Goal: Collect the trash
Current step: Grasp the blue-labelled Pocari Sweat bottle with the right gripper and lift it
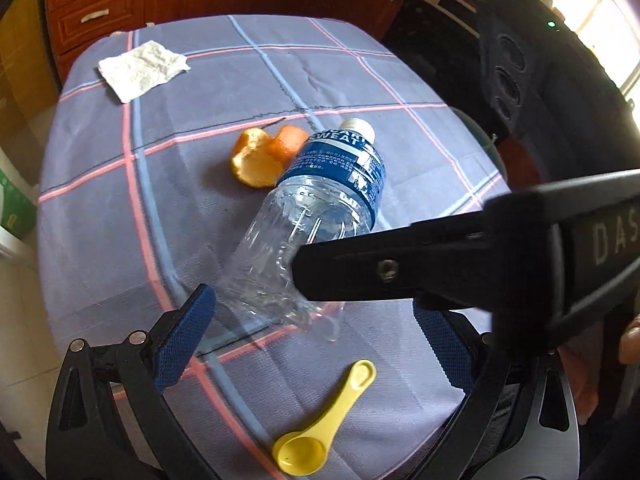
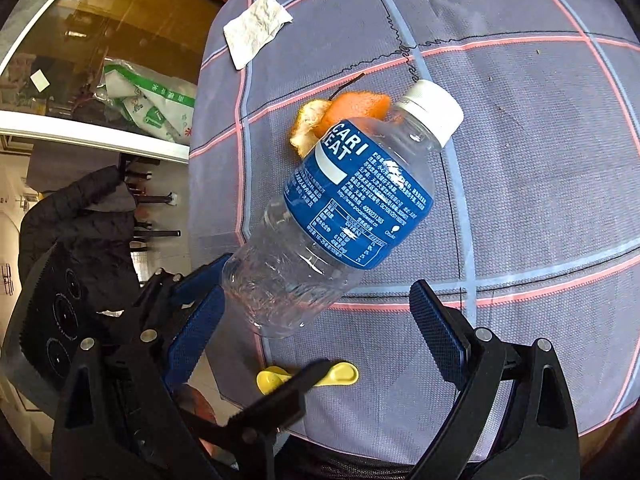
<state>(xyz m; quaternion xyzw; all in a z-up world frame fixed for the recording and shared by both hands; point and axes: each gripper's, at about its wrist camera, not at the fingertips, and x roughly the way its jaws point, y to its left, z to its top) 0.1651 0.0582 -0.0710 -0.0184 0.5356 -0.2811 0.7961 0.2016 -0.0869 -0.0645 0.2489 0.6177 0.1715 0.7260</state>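
Observation:
An empty clear plastic bottle [image 1: 320,204] with a blue label and white cap lies on the grey checked tablecloth [image 1: 180,220]. Orange peel [image 1: 260,156] lies by its neck. A crumpled white tissue [image 1: 142,69] lies at the far left corner. My left gripper [image 1: 316,336] is open, its fingers either side of the bottle's base. My right gripper [image 2: 320,320] is open too, its blue pads flanking the bottle [image 2: 340,216] base; in the left wrist view one of its black fingers [image 1: 400,268] crosses over the bottle's base. The peel [image 2: 340,114] and the tissue [image 2: 256,28] show beyond.
A yellow measuring spoon [image 1: 320,424] lies near the table's front edge, also in the right wrist view [image 2: 340,374]. Wooden drawers [image 1: 96,4] stand behind the table. A dark jacket [image 1: 540,92] hangs at the right. A glass door and bags [image 2: 152,100] are left of the table.

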